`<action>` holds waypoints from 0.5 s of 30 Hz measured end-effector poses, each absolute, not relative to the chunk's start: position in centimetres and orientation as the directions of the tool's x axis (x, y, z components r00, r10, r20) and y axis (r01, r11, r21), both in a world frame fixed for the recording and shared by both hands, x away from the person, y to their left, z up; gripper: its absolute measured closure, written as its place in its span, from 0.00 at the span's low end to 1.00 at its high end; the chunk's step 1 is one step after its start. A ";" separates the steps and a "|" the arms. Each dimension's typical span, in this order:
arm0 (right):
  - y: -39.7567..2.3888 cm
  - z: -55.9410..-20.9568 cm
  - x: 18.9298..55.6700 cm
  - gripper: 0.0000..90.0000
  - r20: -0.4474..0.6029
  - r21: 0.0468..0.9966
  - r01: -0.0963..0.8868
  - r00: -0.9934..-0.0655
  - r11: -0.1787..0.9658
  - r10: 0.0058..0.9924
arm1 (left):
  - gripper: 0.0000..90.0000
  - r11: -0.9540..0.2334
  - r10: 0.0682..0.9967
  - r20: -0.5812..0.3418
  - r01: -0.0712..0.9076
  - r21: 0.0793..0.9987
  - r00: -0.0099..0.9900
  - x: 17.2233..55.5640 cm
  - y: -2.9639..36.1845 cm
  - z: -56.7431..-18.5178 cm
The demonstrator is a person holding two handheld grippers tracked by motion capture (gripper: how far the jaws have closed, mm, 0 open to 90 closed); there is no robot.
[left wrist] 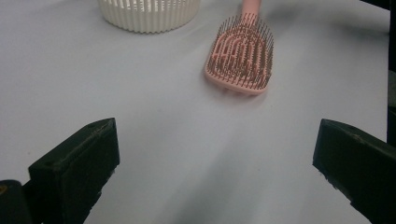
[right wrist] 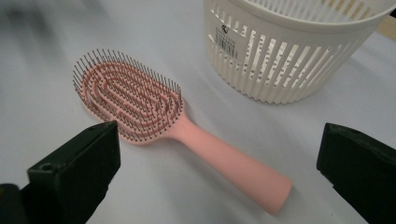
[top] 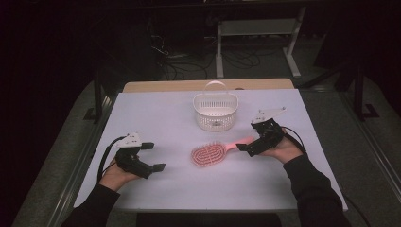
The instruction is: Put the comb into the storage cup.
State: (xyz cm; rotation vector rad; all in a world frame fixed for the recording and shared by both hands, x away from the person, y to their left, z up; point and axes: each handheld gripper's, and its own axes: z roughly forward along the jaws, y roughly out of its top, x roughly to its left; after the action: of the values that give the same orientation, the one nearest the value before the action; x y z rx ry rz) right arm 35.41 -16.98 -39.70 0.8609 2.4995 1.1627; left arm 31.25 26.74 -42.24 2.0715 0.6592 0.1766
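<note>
Dim workshop beyond, cables and a table frame on the floor; work is on a pale lavender table [top: 156, 113] under the high view. Right gripper [top: 247, 148] sits low at the tip of the handle of a pink hairbrush [top: 210, 153], jaws spread wide and holding nothing; in the right gripper view the handle end lies between the two black jaws, not yet touched, so this reads as an approach lined up along the handle for a pinch there. Handle is the sensible place: smooth, narrow, clear of bristles. Brush lies flat, bristles up, head pointing toward the left side of the table, handle angled back toward the right hand [top: 283, 150]. Just beyond the brush, near but apart, stands a white slotted basket [top: 215, 112] with its bail handle raised, mouth unobstructed; likely the destination, judging by how close it sits to the brush. Left gripper [top: 153, 156] rests well apart at the left side of the table, jaws also wide and empty, aimed at the brush head as the left gripper view shows; seemingly parked, out of the right arm's path.
</note>
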 end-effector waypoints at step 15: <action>-16.3 -38.9 36.3 0.00 0.016 0.754 0.395 -0.809 0.524 0.587 | 0.00 -0.434 0.514 -0.126 0.384 0.815 0.848 31.3 26.7 -42.3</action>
State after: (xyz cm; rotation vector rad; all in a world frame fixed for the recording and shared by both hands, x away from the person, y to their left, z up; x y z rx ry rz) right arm 36.34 -16.27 -38.87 0.8297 2.5251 1.1574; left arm 31.28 26.71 -42.31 2.0759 0.6548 0.1742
